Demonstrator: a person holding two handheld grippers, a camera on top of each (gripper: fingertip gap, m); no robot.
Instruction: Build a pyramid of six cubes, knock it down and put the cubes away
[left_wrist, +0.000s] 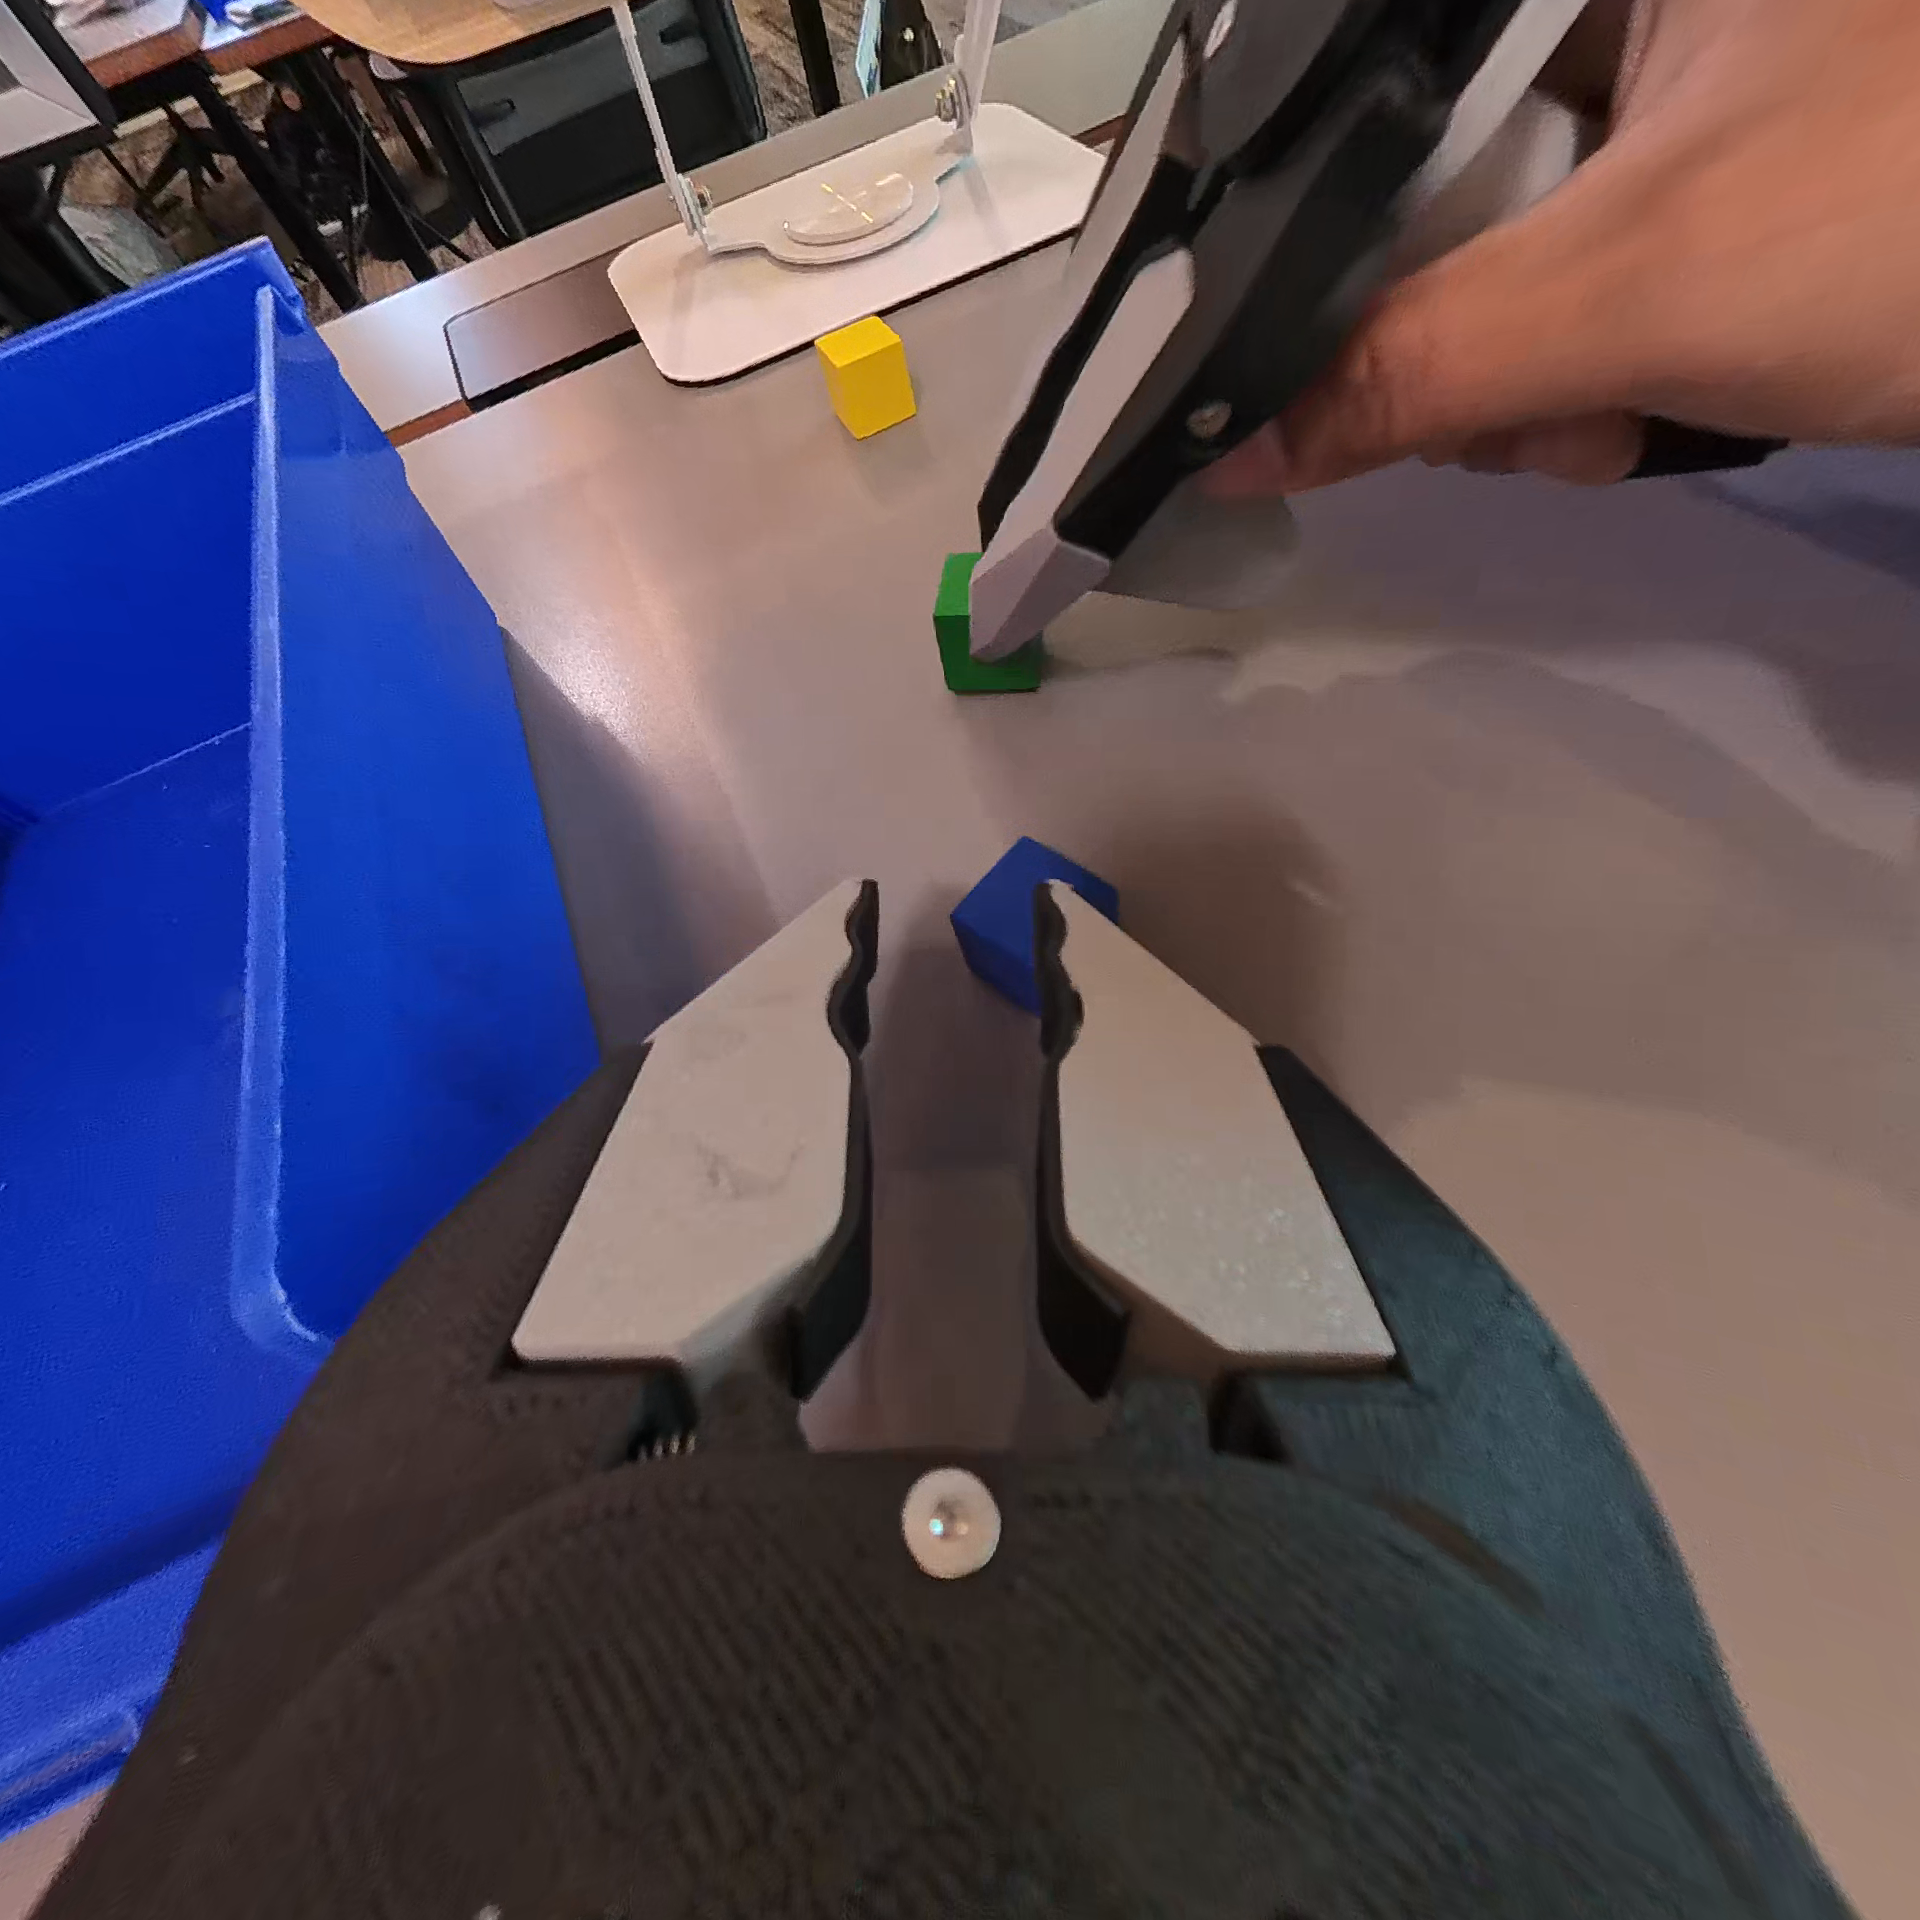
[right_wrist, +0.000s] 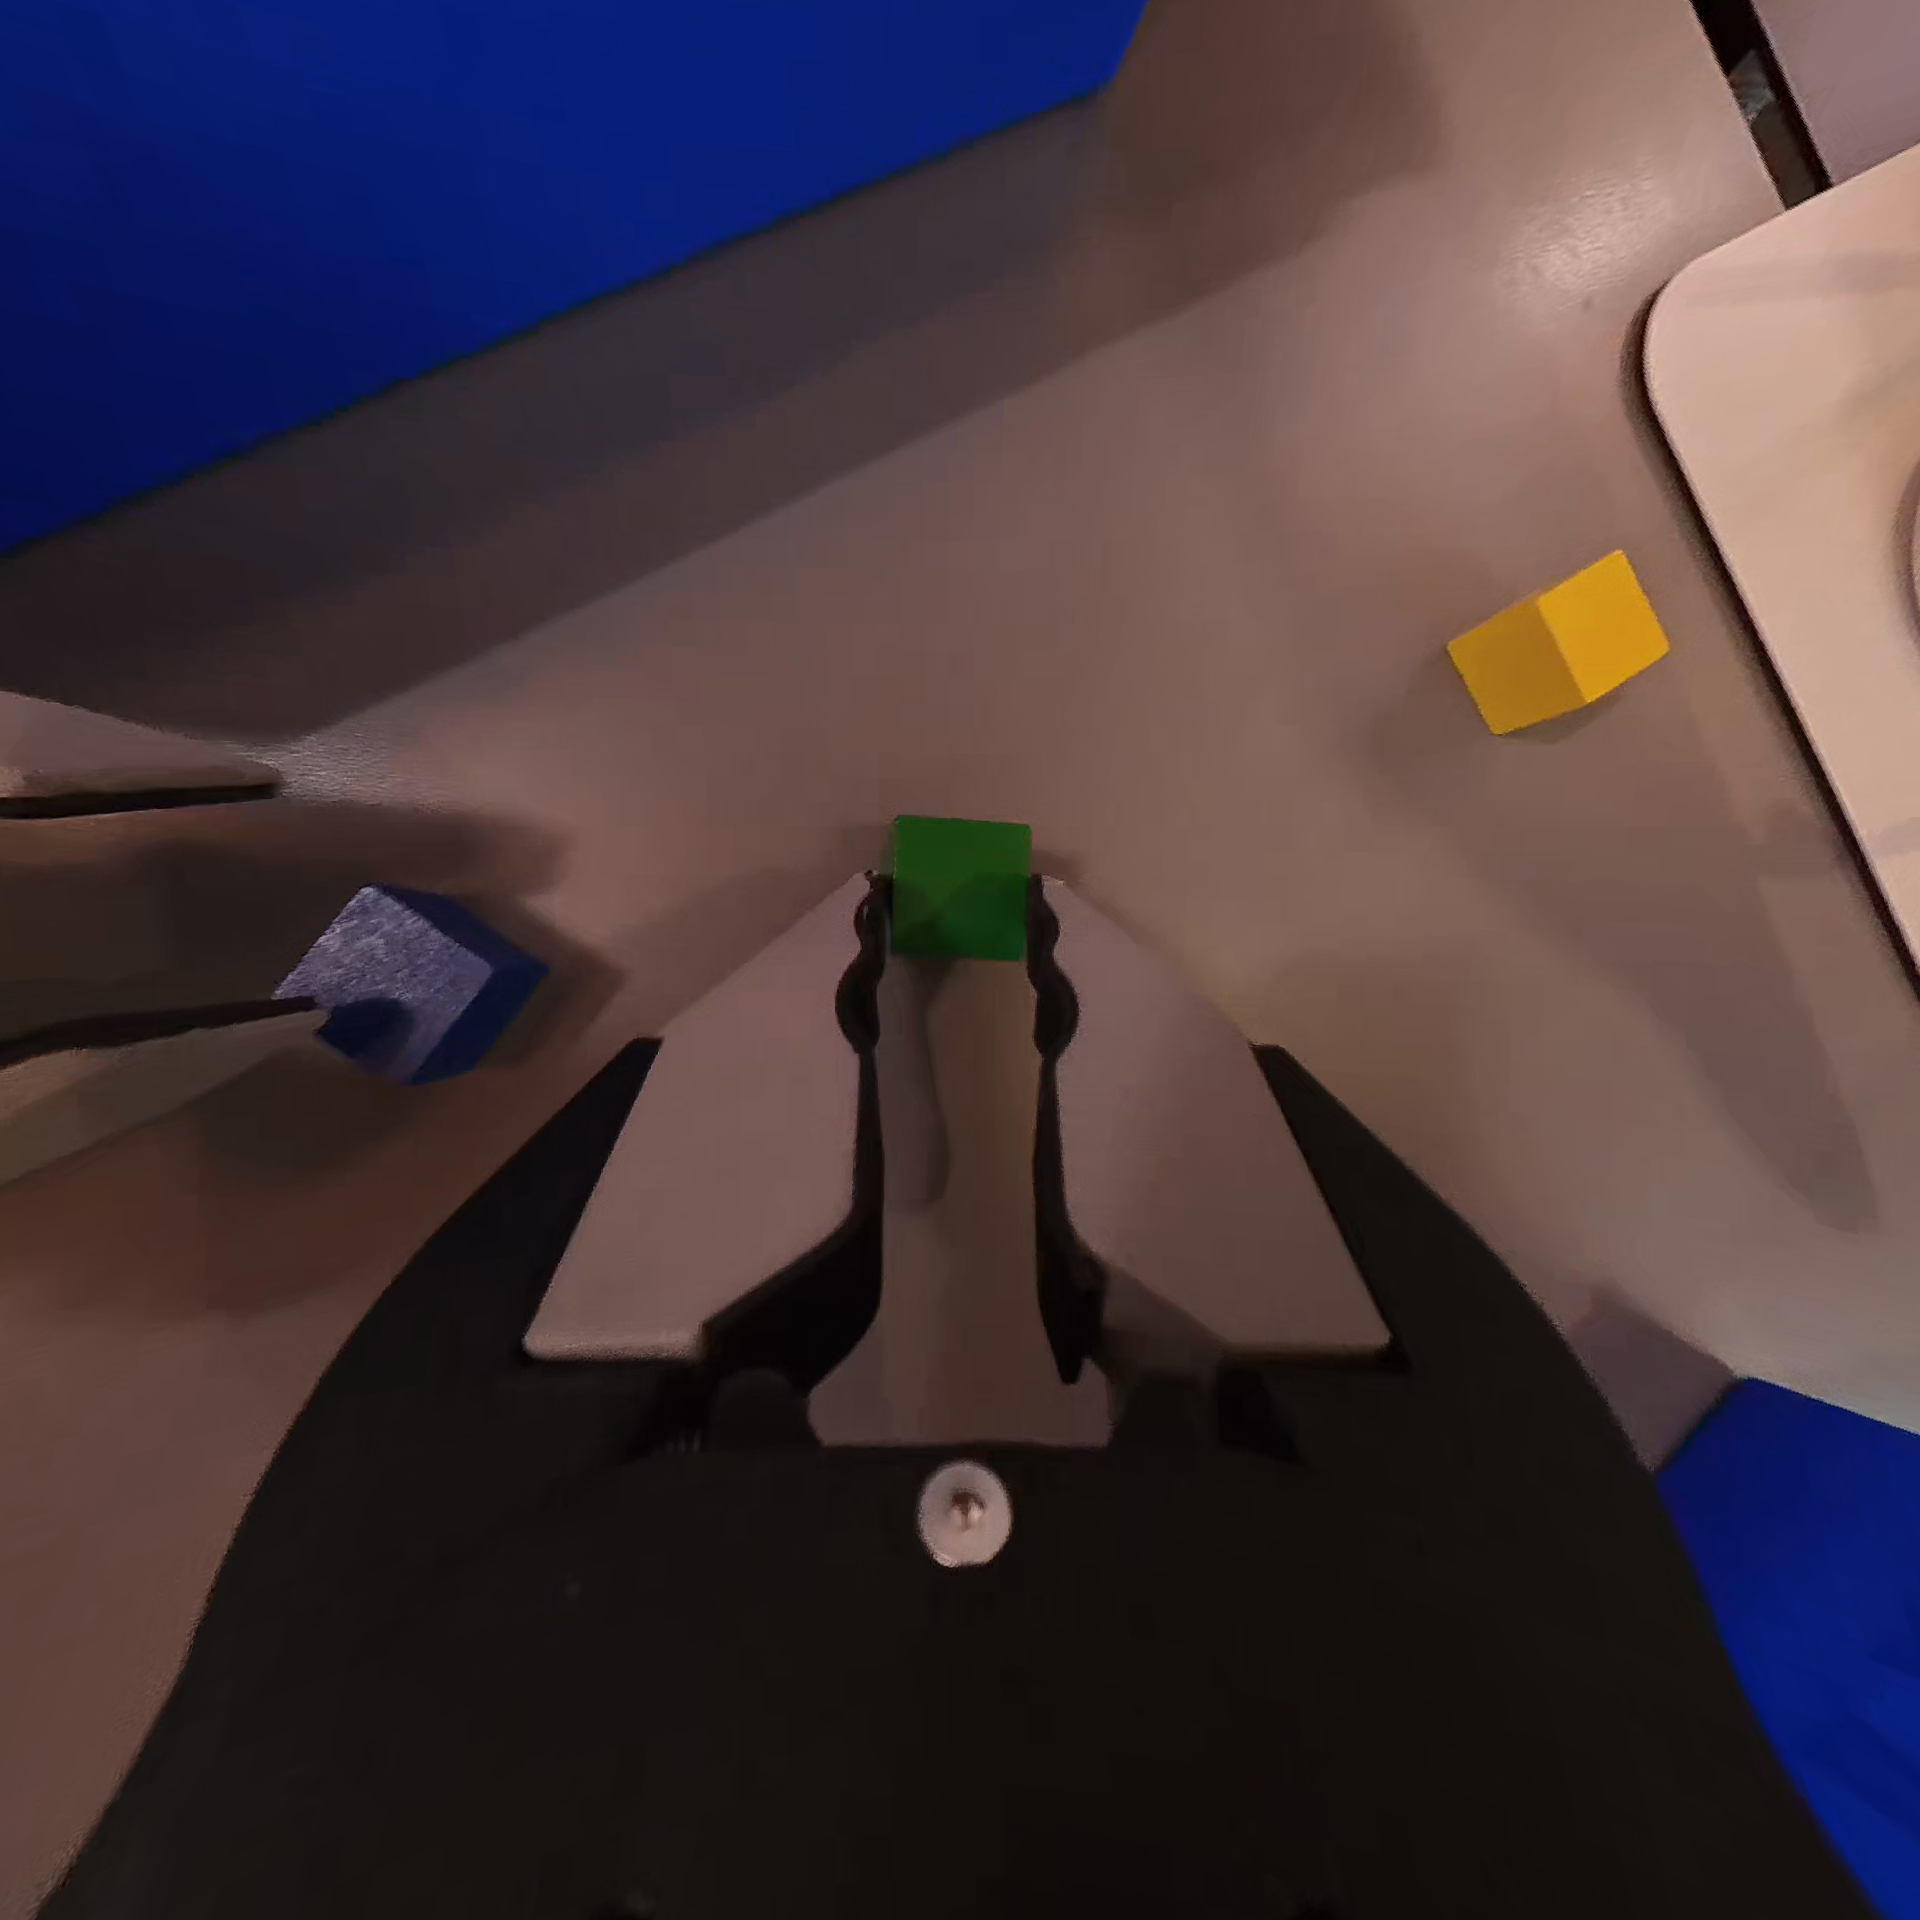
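Note:
A green cube (right_wrist: 961, 883) stands on the grey table (right_wrist: 1195, 520), and my right gripper (right_wrist: 956, 894) is shut on it, one fingertip touching each side. In the left wrist view the right gripper's finger (left_wrist: 1023, 603) covers part of the green cube (left_wrist: 961, 655). My left gripper (left_wrist: 956, 904) is open and empty, low over the table. A blue cube (left_wrist: 1003, 914) lies just ahead of its right fingertip, partly hidden behind it. In the right wrist view the blue cube (right_wrist: 416, 971) sits at the tips of the left gripper's fingers (right_wrist: 104, 1081). A yellow cube (left_wrist: 865, 376) (right_wrist: 1558, 644) stands alone farther back.
A large blue bin (left_wrist: 312, 727) (right_wrist: 416, 208) stands close on the left of the cubes. A white base plate with an upright stand (left_wrist: 831, 270) (right_wrist: 1787, 416) lies behind the yellow cube. A person's hand (left_wrist: 1610, 312) holds the right gripper. Other tables and chairs stand beyond the table's far edge. My right fingertips sit around 10 centimeters from my left ones.

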